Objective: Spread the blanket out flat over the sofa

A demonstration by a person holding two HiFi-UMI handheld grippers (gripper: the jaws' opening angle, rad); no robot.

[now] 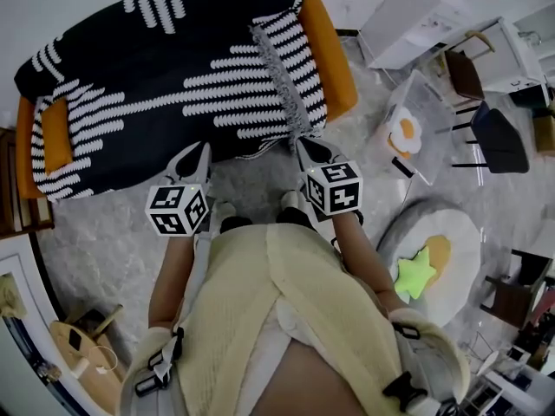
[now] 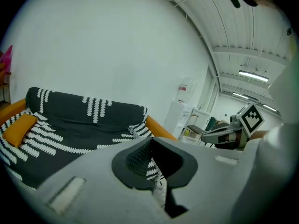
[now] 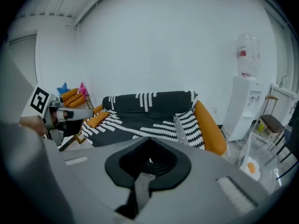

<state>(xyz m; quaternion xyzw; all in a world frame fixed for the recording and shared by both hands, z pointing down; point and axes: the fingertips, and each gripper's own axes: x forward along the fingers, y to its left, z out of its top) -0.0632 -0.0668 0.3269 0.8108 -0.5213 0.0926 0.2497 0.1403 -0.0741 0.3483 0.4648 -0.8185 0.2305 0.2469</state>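
Showing blanket (image 1: pixel 173 68) draped over sofa (image 1: pixel 335 59), just ahead of left gripper (image 1: pixel 199 151) and right gripper (image 1: pixel 305 146), both with jaws together, holding nothing

The blanket (image 1: pixel 173 76) was soft, matt woven cloth with a fringed edge. The sofa (image 1: pixel 336 59) showed smooth orange upholstery. The floor (image 1: pixel 95 241) was glossy marbled grey. The left gripper (image 2: pixel 150 146) and right gripper (image 3: pixel 149 148) had matt grey plastic shells.
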